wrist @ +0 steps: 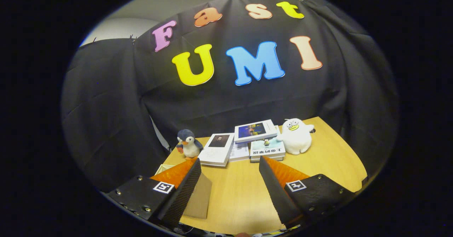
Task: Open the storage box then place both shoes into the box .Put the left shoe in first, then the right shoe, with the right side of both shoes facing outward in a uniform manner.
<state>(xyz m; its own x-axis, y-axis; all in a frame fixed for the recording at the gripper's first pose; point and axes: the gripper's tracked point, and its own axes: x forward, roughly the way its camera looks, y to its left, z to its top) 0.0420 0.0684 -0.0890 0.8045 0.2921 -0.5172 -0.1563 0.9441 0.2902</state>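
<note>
While the gripper (230, 166) is hovering above the near part of the light wooden tabletop (240, 194), its two fingers are standing wide apart with nothing between them but bare wood. Just beside the left finger, partly hidden behind it, a tan cardboard storage box (200, 198) is sitting on the near left of the table, one plain side panel facing right and a pale edge of it peeking out on the finger's far left side; whether its lid is open or closed cannot be told. Beyond the fingertips, toward the far side of the table, a loose cluster of white-covered books (244, 143) is lying flat, several overlapping one another, the topmost one carrying a dark blue picture on its cover. At the left end of that cluster a small grey-and-white plush penguin (188, 144) with an orange beak is standing upright, just beside the leftmost book. At the right end a round white plush duck (295, 136) with a yellow bill is sitting upright, touching the stacked books. Behind everything the black cloth wall (106, 116) of the booth is hanging in folds.
</note>
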